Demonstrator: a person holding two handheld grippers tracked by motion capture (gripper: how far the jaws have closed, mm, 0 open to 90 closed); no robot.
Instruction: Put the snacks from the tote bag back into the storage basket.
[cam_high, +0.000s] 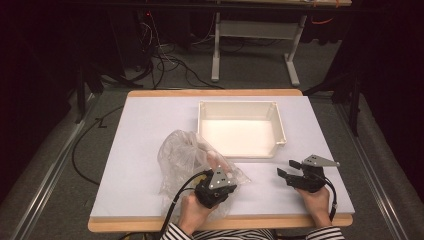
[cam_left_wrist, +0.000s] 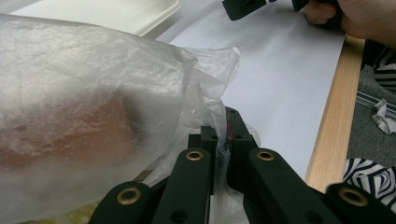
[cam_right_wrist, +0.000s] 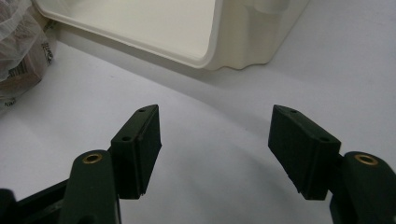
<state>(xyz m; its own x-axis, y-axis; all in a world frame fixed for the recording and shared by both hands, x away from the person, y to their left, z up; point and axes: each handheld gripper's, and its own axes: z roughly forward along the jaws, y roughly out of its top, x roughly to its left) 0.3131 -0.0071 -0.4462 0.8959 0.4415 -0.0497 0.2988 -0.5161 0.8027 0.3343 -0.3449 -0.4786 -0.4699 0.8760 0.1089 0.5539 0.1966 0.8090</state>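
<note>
You have the clear plastic bag (cam_high: 187, 157) pinched at its edge in your left gripper (cam_high: 216, 186); in the left gripper view the jaws are closed tight on a fold of the film (cam_left_wrist: 223, 149). The bag sits on the white table (cam_high: 140, 130) on your left side, just in front of the near left corner of the cream bin (cam_high: 242, 129) and not yet in it. Something brownish and reddish (cam_left_wrist: 70, 135) lies inside the bag, blurred by the plastic, so I cannot tell what it is; a label (cam_right_wrist: 21, 70) shows through the film in the right gripper view. The bin looks empty. Your right gripper (cam_high: 290, 171) rests on the table near the bin's right front corner, jaws spread wide with nothing between them. By my reading you are early on: the grip is made, and handling the bag or its contents towards the bin remains.
</note>
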